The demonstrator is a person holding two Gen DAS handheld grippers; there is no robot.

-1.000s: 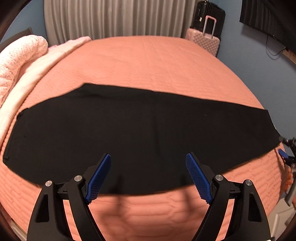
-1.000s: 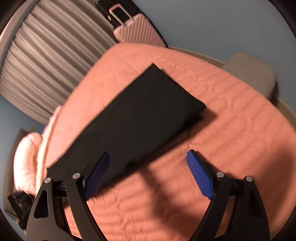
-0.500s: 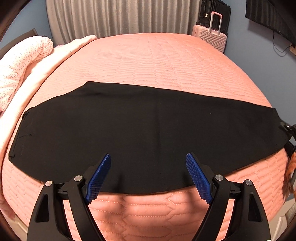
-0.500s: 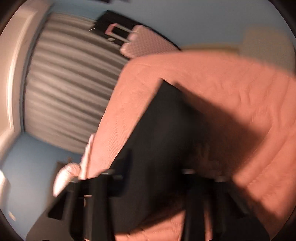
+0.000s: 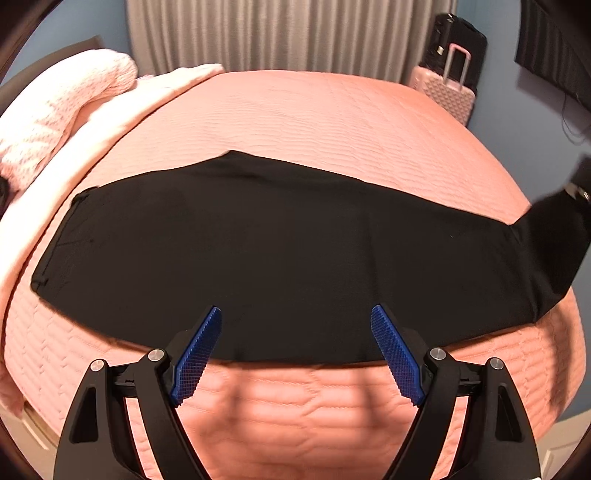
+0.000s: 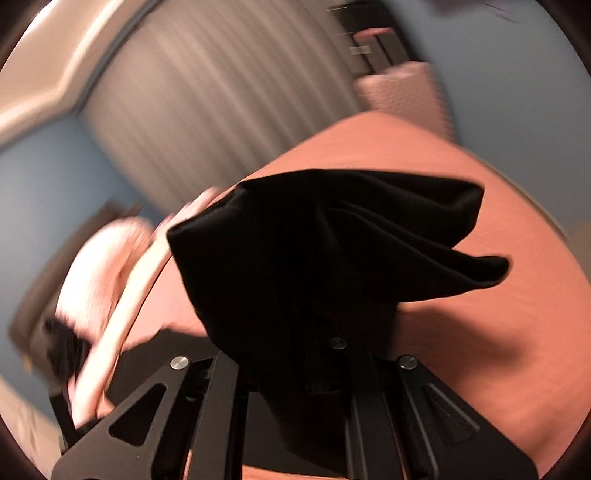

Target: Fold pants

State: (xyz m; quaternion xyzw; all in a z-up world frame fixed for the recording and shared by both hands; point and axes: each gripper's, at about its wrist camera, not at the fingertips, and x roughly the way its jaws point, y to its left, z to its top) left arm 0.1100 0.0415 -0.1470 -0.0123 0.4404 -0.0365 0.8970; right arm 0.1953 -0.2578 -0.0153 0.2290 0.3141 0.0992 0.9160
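Observation:
Black pants lie folded lengthwise across the pink bed, waistband at the left, leg hems at the right. My left gripper is open and empty, hovering over the near edge of the pants at their middle. My right gripper is shut on the leg end of the pants and holds it lifted off the bed; the cloth hides its fingertips. In the left wrist view the lifted hem and the right gripper show at the far right edge.
The pink quilted bed fills the view. A pale pink blanket and pillow lie at the left. A pink suitcase stands at the far right corner before grey curtains.
My right gripper has closed on the leg end of the pants and raised it off the bed. My left gripper has drawn back a little and stays open.

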